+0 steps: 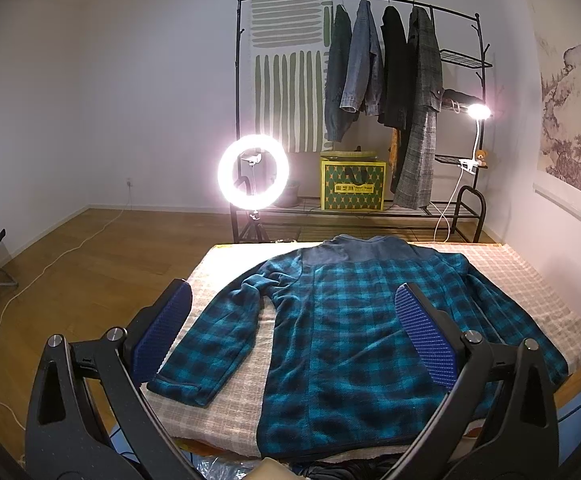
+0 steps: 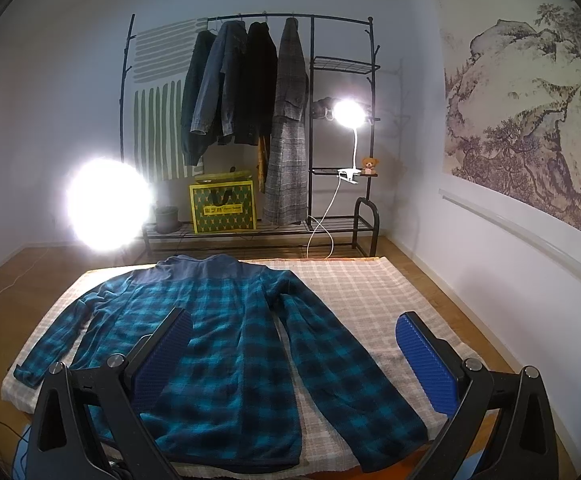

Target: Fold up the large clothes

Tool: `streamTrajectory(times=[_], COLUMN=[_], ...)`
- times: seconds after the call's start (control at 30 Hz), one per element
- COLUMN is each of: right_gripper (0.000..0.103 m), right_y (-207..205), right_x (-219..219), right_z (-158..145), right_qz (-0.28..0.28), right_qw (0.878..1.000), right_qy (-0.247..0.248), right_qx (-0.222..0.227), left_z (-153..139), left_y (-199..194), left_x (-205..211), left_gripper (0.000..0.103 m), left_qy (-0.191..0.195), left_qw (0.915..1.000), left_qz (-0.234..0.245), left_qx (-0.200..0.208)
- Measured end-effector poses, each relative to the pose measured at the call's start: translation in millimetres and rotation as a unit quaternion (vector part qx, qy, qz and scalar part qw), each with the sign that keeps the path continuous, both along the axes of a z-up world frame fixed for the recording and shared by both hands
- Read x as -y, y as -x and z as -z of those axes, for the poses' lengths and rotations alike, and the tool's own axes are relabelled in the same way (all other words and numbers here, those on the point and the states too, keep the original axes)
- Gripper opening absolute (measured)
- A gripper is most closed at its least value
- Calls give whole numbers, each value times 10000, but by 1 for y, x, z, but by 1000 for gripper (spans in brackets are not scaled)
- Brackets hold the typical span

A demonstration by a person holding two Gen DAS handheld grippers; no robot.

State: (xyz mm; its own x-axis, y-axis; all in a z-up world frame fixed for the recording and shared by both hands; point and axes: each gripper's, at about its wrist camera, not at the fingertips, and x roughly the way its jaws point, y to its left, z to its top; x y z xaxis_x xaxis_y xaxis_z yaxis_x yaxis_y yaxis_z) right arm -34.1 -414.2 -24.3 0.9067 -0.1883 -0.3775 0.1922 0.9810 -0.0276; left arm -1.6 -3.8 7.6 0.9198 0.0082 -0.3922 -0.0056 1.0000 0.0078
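Checked tablecloth (image 1: 522,280) bears flat, teal plaid shirt (image 1: 350,340).

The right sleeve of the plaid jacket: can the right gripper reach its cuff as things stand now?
Probably yes. The right gripper is open above the sleeve, which lies flat on the checked cloth with nothing covering it.

A teal-and-black plaid fleece jacket (image 2: 226,344) lies flat and spread out, both sleeves angled outward, on a beige checked cloth (image 2: 370,292) that covers the worktop. The right hand-held gripper (image 2: 294,330) hovers above the jacket's near half with its blue-padded fingers (image 2: 426,364) spread wide, gripping nothing. Behind stand a black clothes rack (image 2: 312,120) with hanging coats (image 2: 254,80), a yellow-green box (image 2: 223,208), a clip lamp (image 2: 348,114), a small teddy bear (image 2: 368,165) and a glaring ring light (image 2: 108,200).
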Motion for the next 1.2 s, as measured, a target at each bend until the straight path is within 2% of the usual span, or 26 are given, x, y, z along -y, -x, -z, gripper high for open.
streamTrajectory(times=[0.87, 1.2], right_gripper=[103, 103], right_y=[-4, -21], right_x=[-5, -17], right_z=[-4, -7], right_qz=[183, 280], right_qw=[9998, 9992], right_qy=[84, 244], right_qx=[-83, -121], left_z=[3, 29], left_y=[-6, -38], left_x=[-6, -38], left_gripper=[103, 103], left_qy=[-32, -65], left_qw=[10000, 9990], left_qz=[-24, -296], left_qx=[-64, -332])
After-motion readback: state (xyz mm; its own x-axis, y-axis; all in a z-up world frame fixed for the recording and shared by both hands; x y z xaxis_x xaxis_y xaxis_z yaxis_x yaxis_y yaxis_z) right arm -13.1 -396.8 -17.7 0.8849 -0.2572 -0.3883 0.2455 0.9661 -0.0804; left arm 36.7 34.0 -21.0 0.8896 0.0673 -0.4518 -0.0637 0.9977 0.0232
